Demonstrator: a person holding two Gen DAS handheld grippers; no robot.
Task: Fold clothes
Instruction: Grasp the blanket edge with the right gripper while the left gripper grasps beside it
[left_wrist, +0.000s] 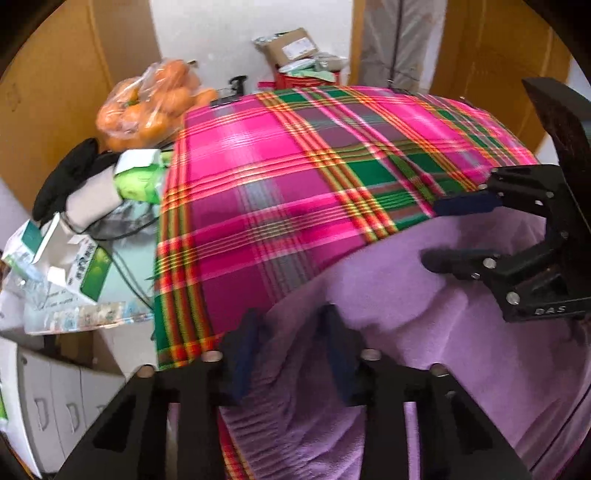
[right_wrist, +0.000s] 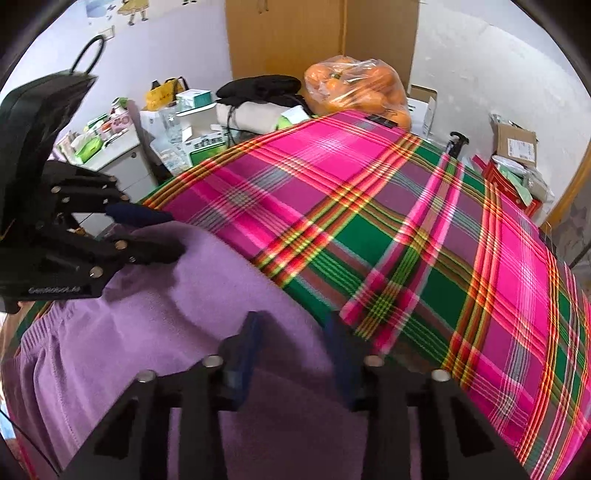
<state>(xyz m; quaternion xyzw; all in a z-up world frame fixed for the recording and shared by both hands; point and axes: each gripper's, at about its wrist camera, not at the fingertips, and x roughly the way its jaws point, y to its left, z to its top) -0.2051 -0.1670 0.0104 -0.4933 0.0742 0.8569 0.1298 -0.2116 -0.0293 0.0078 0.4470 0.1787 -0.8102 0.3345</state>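
Covering table, plaid cloth amid clutter

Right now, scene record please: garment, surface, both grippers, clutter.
garment: purple fleece garment, bunched at near edge of the cloth
surface: pink, green and red plaid cloth
left gripper: jaws part closed astride a purple fold; grip unclear
right gripper: same, over the garment's edge
clutter: clear bag of oranges, green and white cartons beyond the cloth
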